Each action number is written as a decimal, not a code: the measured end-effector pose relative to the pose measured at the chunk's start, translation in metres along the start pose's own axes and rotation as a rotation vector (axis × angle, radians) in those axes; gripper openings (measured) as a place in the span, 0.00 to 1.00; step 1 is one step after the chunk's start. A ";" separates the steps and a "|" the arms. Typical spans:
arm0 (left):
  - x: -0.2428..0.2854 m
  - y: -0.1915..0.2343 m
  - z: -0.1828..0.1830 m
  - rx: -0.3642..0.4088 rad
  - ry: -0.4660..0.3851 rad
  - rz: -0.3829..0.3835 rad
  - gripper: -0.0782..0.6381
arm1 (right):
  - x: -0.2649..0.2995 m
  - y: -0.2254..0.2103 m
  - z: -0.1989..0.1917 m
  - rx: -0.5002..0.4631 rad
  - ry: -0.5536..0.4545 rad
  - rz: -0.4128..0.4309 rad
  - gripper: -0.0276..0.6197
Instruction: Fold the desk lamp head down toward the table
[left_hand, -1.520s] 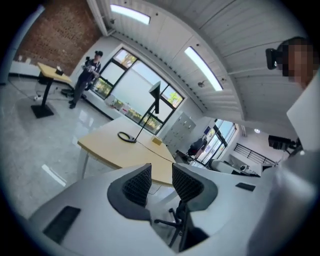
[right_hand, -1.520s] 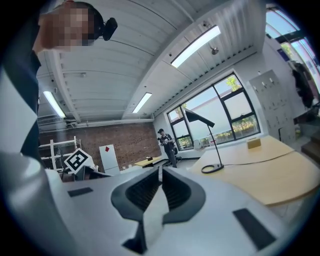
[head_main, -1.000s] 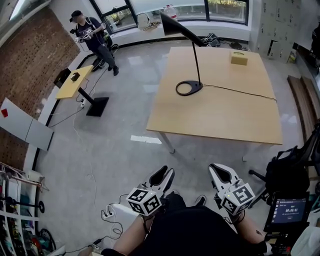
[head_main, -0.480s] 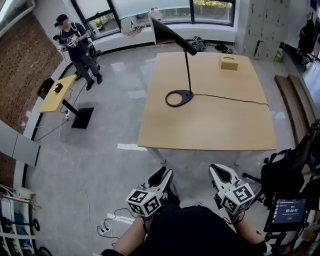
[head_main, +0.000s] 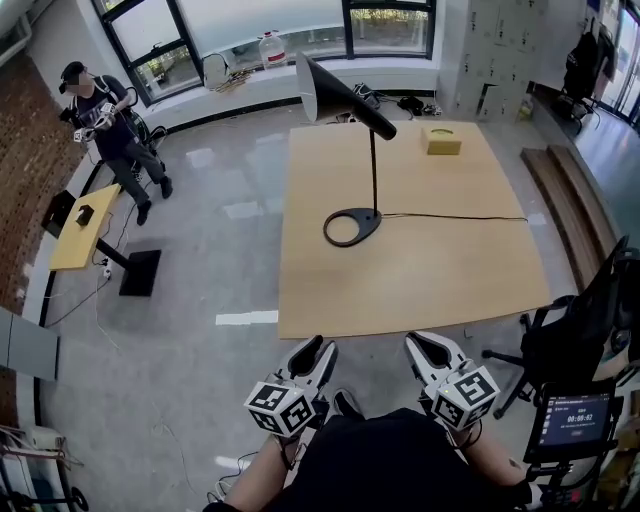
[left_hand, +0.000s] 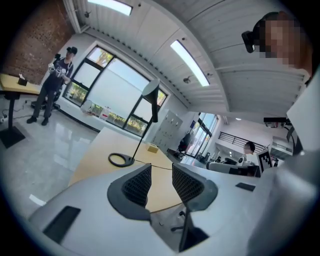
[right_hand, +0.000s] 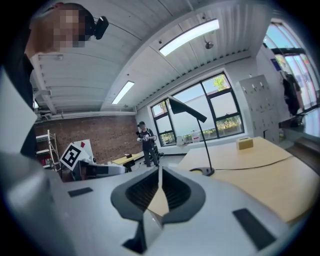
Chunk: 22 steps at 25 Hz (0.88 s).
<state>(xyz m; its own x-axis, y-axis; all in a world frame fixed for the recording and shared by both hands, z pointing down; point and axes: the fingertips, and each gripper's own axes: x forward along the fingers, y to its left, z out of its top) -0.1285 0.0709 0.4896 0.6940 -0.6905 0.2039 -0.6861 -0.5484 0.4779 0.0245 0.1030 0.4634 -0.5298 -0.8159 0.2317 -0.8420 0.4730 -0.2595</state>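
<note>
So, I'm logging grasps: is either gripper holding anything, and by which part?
Nothing is held. The left gripper stands open and empty; the right gripper is shut on nothing.

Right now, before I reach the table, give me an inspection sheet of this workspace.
Surface: wooden table, lamp and box on it.
Job's things: desk lamp upright, head raised, ring base on the table.
Clutter: small yellow box near the far edge.
Tools: left tool open, empty; right tool shut, empty; both far from the lamp.
Cables: cord runs from base to the table's right edge.
Surroundings: person by the windows, side desk, office chair, monitor.
</note>
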 end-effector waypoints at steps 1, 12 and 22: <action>0.000 0.009 0.004 0.000 -0.001 0.000 0.30 | 0.007 0.003 0.000 0.001 0.005 -0.003 0.08; 0.015 0.037 0.047 -0.013 -0.050 -0.029 0.30 | 0.043 -0.003 0.011 0.011 0.033 -0.034 0.08; 0.043 0.030 0.129 0.120 -0.173 0.026 0.30 | 0.094 -0.049 0.046 0.018 -0.007 0.062 0.08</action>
<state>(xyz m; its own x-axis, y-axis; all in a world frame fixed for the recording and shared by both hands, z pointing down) -0.1471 -0.0361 0.4027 0.6351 -0.7701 0.0605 -0.7317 -0.5746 0.3667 0.0201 -0.0123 0.4542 -0.5798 -0.7877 0.2084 -0.8057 0.5162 -0.2904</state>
